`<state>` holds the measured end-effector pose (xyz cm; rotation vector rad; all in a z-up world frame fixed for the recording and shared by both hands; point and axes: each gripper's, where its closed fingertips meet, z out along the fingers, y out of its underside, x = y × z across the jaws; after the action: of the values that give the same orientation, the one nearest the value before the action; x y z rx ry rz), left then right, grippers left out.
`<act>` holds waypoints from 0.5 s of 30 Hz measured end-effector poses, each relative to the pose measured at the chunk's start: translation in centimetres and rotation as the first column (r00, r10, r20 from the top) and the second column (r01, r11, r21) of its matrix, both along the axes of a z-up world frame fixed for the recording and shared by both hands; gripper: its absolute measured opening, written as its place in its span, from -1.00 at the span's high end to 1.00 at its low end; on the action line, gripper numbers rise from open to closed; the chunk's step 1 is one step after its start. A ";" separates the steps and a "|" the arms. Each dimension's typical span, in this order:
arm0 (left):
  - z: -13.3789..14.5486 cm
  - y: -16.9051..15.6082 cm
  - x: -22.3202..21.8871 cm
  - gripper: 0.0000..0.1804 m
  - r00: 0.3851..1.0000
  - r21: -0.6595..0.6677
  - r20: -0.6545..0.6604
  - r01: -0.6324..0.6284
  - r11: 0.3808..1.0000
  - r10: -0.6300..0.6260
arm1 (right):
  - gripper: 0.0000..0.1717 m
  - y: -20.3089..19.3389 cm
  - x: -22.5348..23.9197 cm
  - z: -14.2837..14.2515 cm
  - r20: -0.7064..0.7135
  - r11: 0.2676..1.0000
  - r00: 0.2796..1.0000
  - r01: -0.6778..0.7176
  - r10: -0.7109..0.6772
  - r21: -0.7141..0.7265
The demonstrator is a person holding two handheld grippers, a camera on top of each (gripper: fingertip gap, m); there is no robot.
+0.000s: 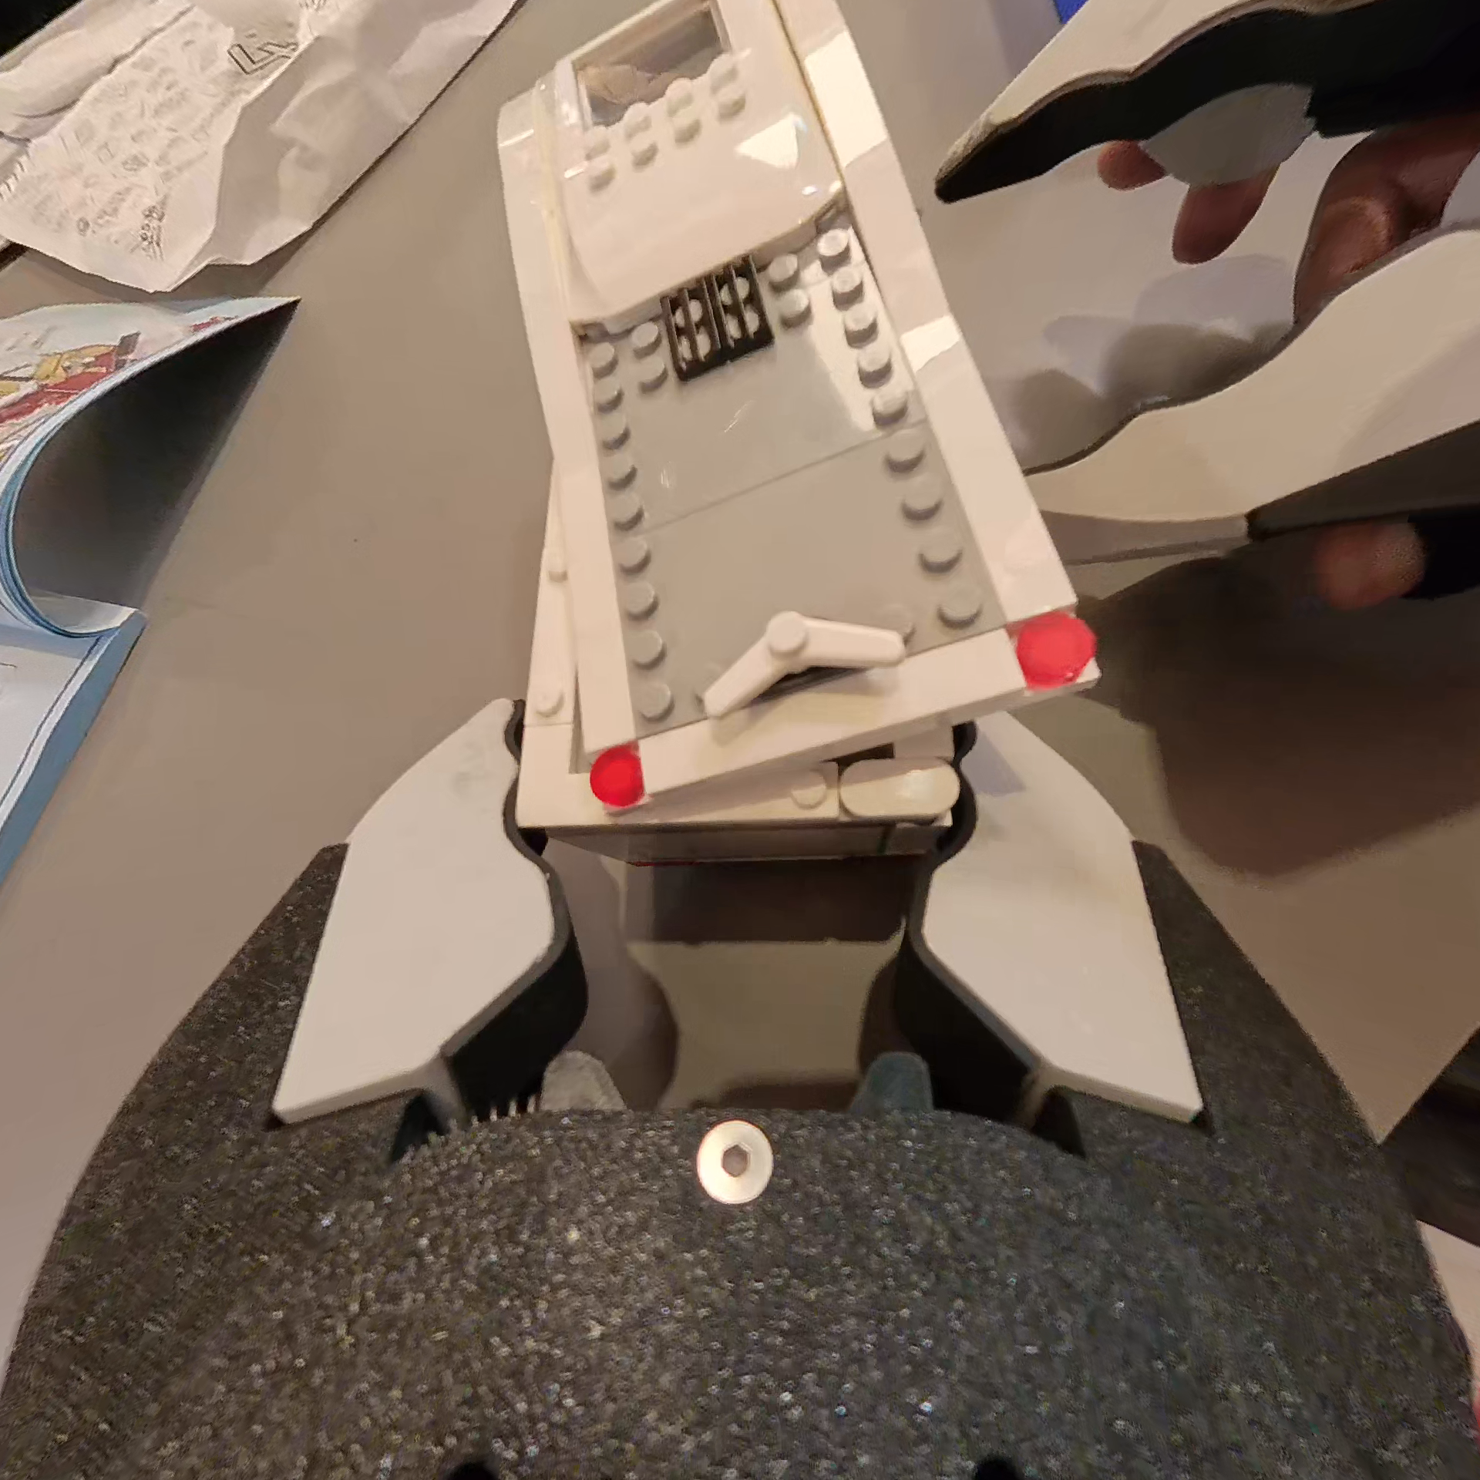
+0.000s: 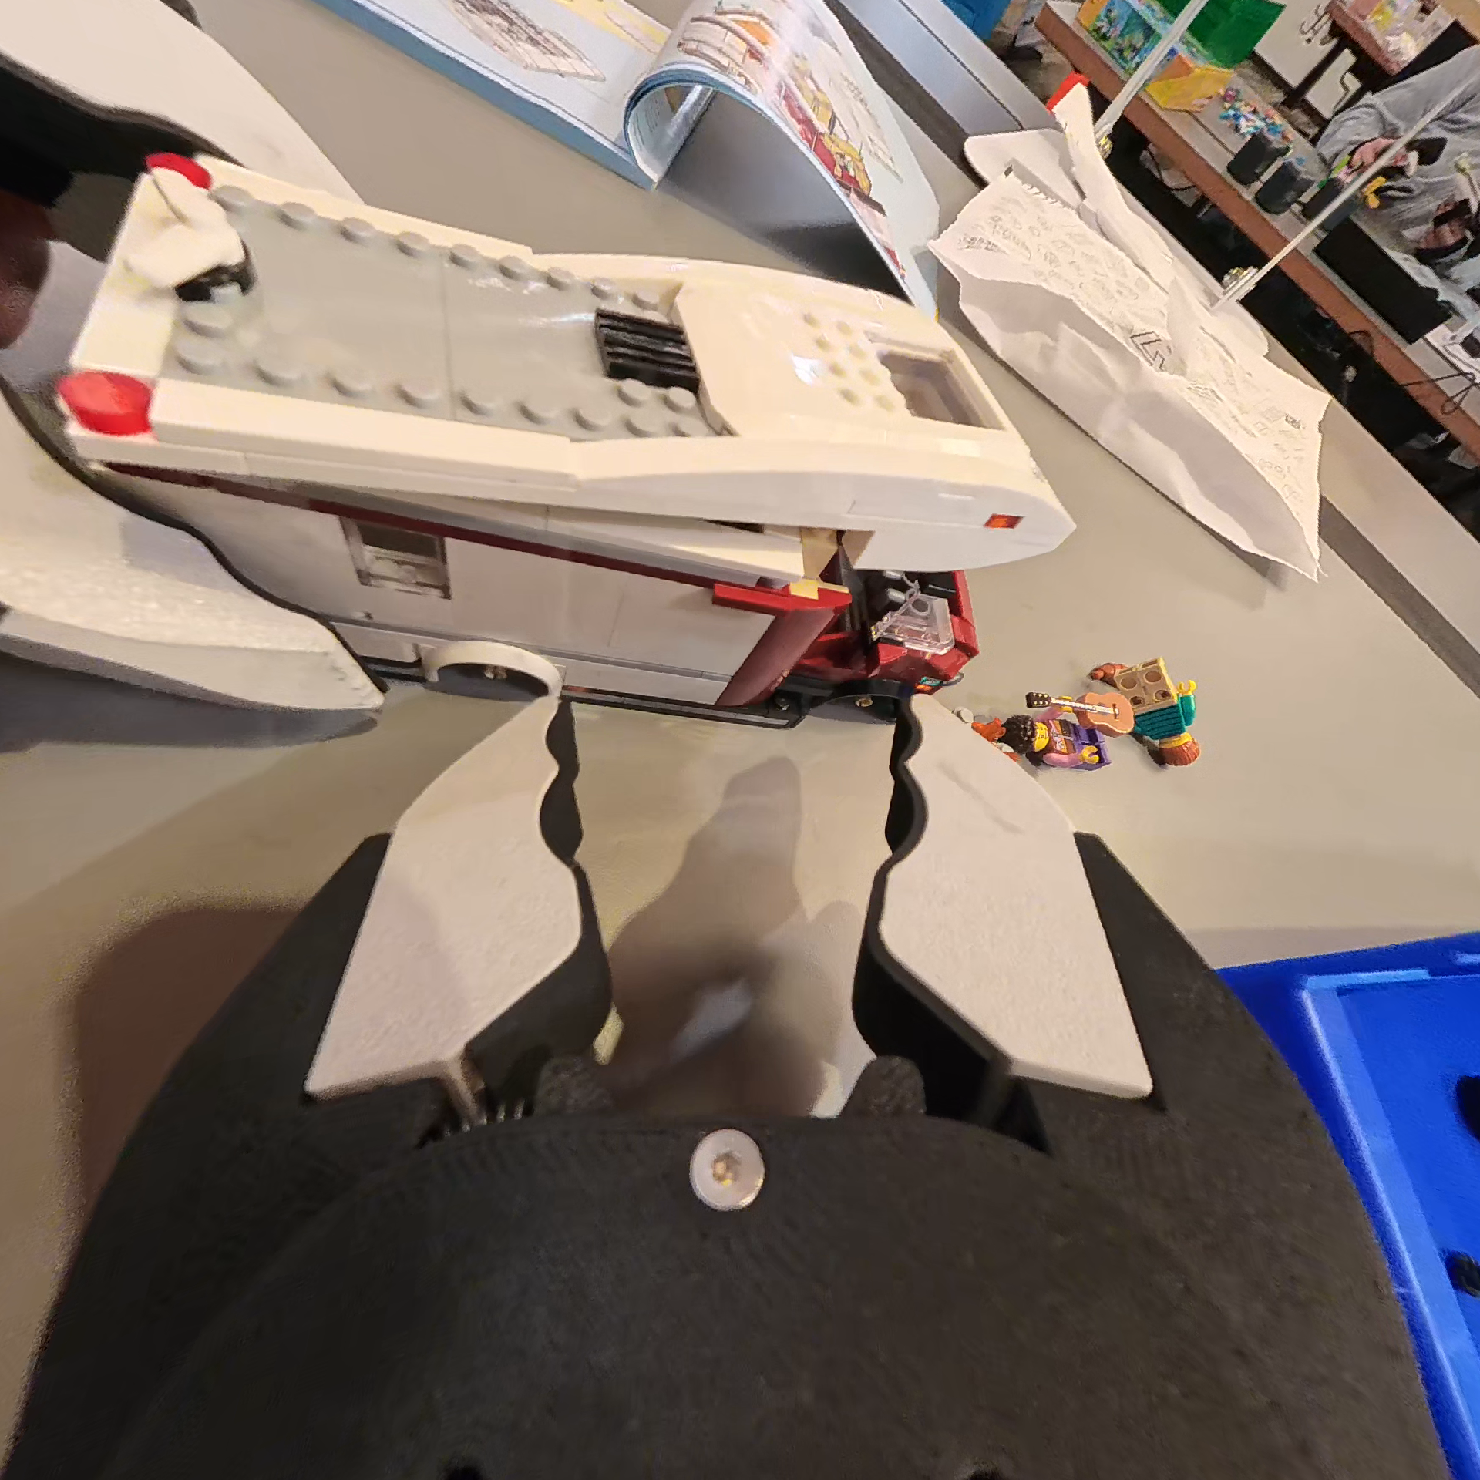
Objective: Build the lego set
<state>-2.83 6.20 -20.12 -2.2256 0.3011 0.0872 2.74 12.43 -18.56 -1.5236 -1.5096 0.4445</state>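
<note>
A white and dark-red toy brick camper van (image 1: 745,448) stands on the grey table (image 1: 360,641). Its grey-studded roof (image 2: 448,352) with two red round lights sits skewed and lifted at the front. My left gripper (image 1: 737,745) is closed around the van's rear, and both black pads touch the body's sides. One of its fingers (image 2: 160,609) shows against the van's side in the right wrist view. My right gripper (image 2: 733,721) is open and empty, its tips just short of the van's long side. It also shows in the left wrist view (image 1: 993,328), held by a hand.
An open instruction booklet (image 2: 721,96) lies beyond the van, and a crumpled white paper bag (image 2: 1121,336) to its right. Two toy figures (image 2: 1065,733) lie by the van's front. A blue tray (image 2: 1377,1121) sits at the near right. Another table with boxes (image 2: 1185,72) stands far off.
</note>
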 end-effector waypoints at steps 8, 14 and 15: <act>0.0 -1.4 -0.5 -0.08 0.958 -0.002 0.005 0.287 0.958 -0.287 | 0.02 0.4 1.5 -0.4 0.033 0.986 0.985 -0.167 0.167 -0.021; -0.1 -3.5 -2.0 -0.09 0.859 -0.023 -0.005 0.511 0.859 -0.511 | -0.01 0.4 2.3 -0.6 0.073 0.943 0.941 -0.330 0.332 -0.039; -0.1 -3.8 -2.2 -0.09 0.841 -0.018 -0.001 0.541 0.841 -0.541 | -0.01 0.1 2.2 -0.6 0.068 0.932 0.929 -0.360 0.363 -0.049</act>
<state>-5.02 2.44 -20.21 -2.0744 0.9270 -0.2176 4.98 12.50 -19.17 -1.2994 -1.8617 0.6342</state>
